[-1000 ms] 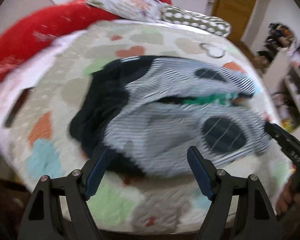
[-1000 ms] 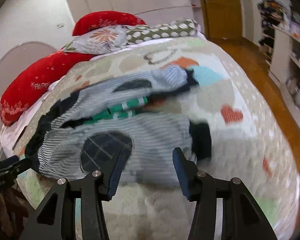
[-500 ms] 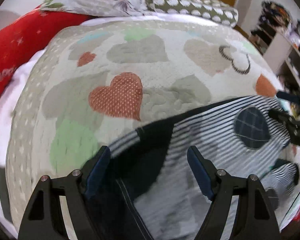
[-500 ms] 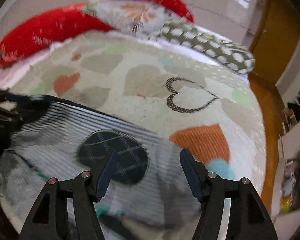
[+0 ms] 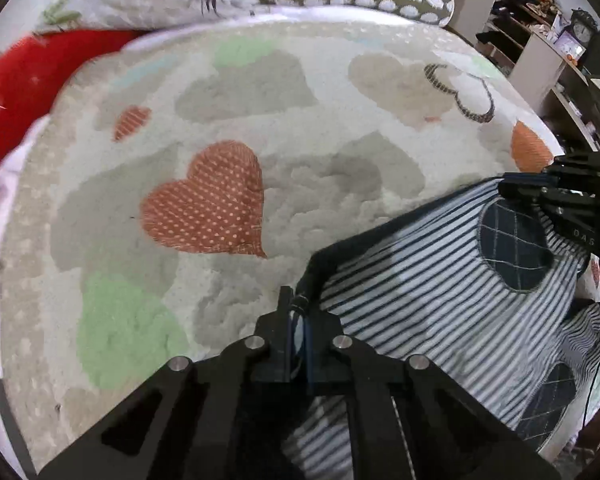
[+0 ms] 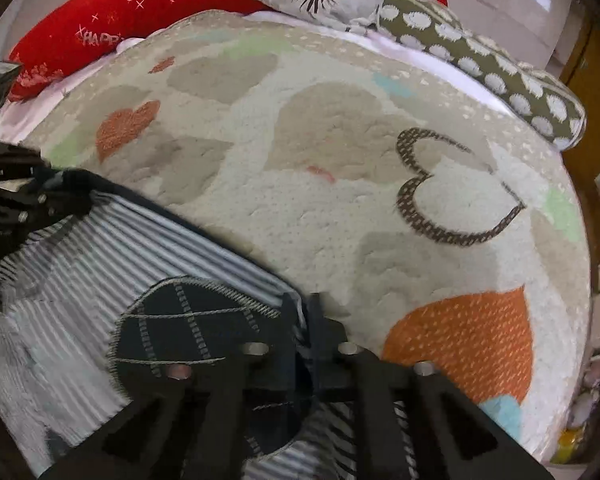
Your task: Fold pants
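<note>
The pants (image 5: 432, 300) are grey-and-navy striped with dark round patches and a dark waistband; they hang stretched between my two grippers above the bed. My left gripper (image 5: 298, 316) is shut on the dark waistband corner. My right gripper (image 6: 302, 316) is shut on the opposite edge of the pants (image 6: 100, 264), beside a dark checked patch (image 6: 188, 332). Each gripper shows in the other's view: the right one at the right edge of the left wrist view (image 5: 556, 196), the left one at the left edge of the right wrist view (image 6: 16, 192).
A fleece blanket with heart shapes (image 5: 260, 128) covers the bed. Red, floral and dotted pillows (image 6: 480, 64) line the far side. Shelves with clutter (image 5: 548, 40) stand at the right, and a wooden door (image 6: 588, 92) is beyond the bed.
Both grippers were open over the pants; now both are shut on the fabric and the pants are lifted and stretched between them.
</note>
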`<state>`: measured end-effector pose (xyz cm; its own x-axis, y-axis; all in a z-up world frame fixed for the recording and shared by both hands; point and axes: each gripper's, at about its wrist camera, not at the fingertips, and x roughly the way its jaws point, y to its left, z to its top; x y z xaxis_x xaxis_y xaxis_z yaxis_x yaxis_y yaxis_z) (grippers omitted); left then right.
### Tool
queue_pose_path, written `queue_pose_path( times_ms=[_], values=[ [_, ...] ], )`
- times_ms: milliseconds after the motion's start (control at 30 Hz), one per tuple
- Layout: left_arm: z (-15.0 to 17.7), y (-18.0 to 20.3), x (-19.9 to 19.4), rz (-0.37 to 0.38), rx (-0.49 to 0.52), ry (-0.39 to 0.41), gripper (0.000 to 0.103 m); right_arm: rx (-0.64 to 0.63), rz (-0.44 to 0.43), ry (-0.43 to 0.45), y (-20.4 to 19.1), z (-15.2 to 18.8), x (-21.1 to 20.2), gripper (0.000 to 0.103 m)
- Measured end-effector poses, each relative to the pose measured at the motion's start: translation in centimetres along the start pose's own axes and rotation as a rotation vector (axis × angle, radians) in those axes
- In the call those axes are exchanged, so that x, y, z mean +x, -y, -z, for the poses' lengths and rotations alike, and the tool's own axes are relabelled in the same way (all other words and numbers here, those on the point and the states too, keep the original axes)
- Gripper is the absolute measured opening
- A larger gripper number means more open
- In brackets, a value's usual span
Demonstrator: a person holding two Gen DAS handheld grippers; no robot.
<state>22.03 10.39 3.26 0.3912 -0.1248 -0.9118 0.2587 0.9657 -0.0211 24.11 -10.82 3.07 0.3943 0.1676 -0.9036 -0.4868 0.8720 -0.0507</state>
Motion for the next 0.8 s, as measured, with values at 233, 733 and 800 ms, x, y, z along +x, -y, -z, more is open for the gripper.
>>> queue_pose_path(
  times_ms=[233, 733, 800],
  values=[
    [4.3, 2.0, -8.1, -0.020, -0.038, 0.166, 0.004, 0.029, 0.023, 0.117, -2.0, 2.5, -6.8, 0.005],
    [21.3, 5.7, -9.3, -0.111, -0.133, 0.150, 0.015, 0.130, -0.062, 0.135, -11.0, 19.8, -11.8, 0.012],
    [22.6, 5.2, -10.7, -0.067, -0.169, 0.170, 0.022, 0.202, -0.071, 0.139, -10.5, 21.2, -12.3, 0.017]
  ],
)
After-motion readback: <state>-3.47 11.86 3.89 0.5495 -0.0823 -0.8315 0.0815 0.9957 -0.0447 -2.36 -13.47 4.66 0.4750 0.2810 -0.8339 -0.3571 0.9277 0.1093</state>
